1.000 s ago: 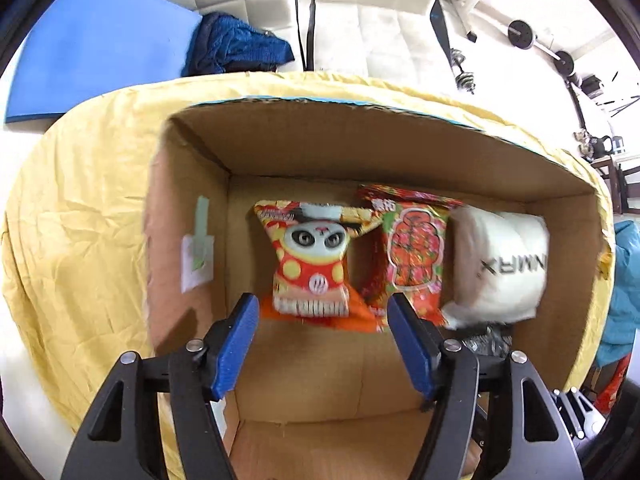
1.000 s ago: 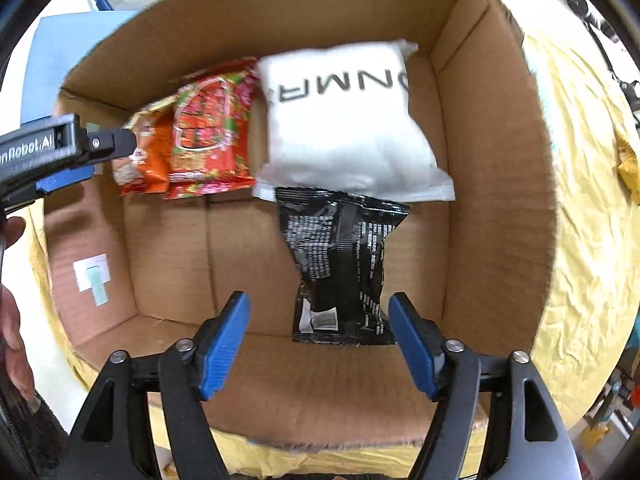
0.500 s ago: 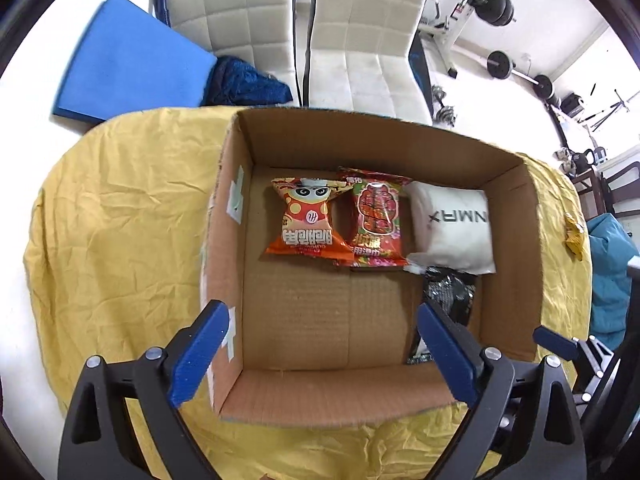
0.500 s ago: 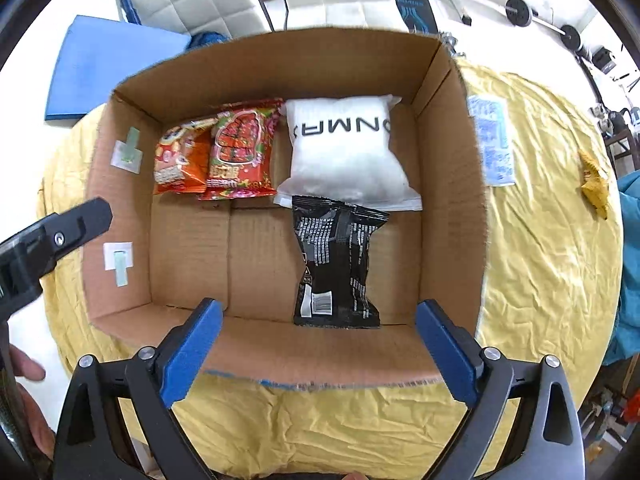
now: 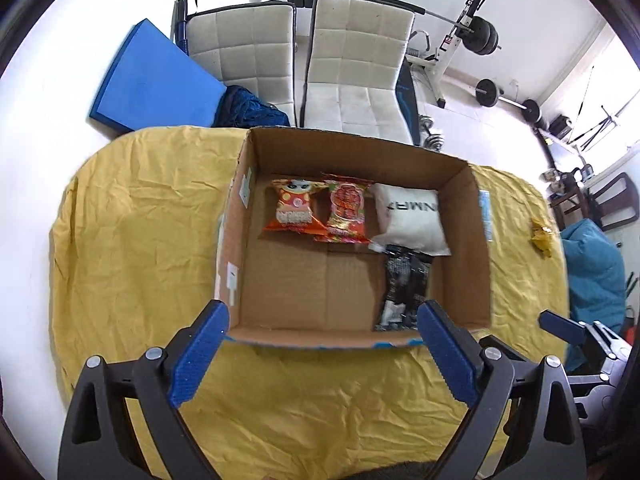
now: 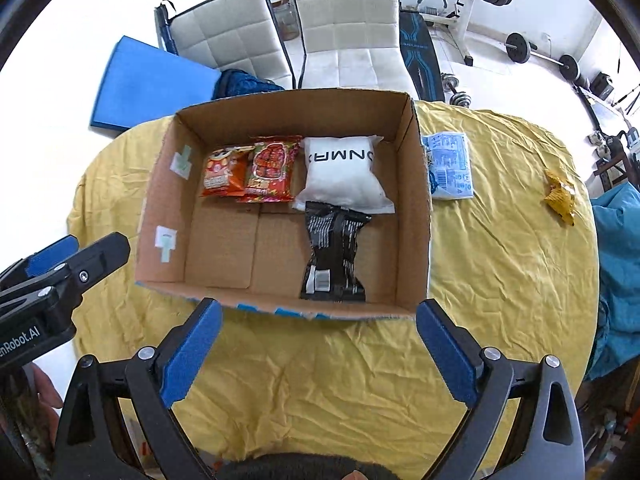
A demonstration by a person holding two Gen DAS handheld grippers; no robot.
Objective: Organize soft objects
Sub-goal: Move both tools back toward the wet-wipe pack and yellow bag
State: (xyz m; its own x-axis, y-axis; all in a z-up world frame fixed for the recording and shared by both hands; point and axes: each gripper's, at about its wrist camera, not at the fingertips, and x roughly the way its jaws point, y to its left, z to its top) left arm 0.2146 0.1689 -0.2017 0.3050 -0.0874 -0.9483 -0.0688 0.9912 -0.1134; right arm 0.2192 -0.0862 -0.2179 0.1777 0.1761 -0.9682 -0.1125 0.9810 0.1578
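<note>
A: Left gripper [image 5: 322, 330] is spread wide with nothing between its blue pads, hanging above the near rim of the open brown cardboard box [image 5: 460, 280].

B: Same on the right gripper [image 6: 318, 328]: jaws wide apart, empty, above the crumpled yellow cloth [image 6: 320, 380] just short of that box's near wall.

A: Plenty of bare cardboard floor in the box's near-left half. Along the far wall sit the orange panda-print snack packet [image 5: 294, 210], the red snack packet [image 5: 346, 212] touching it, then the white pillow-shaped pack with black lettering [image 5: 414, 218].

B: And the black foil packet [image 6: 334, 256] lies lengthwise nearer me, its far end tucked against the white pack, closest to my right pad.

A: From my side it's partly hidden behind my right finger.

B: My view gives more: a light blue printed pouch [image 6: 450, 166] outside the box's right wall, and a small crumpled yellow wrapper [image 6: 560, 196] well apart, near the cloth's edge.
</note>
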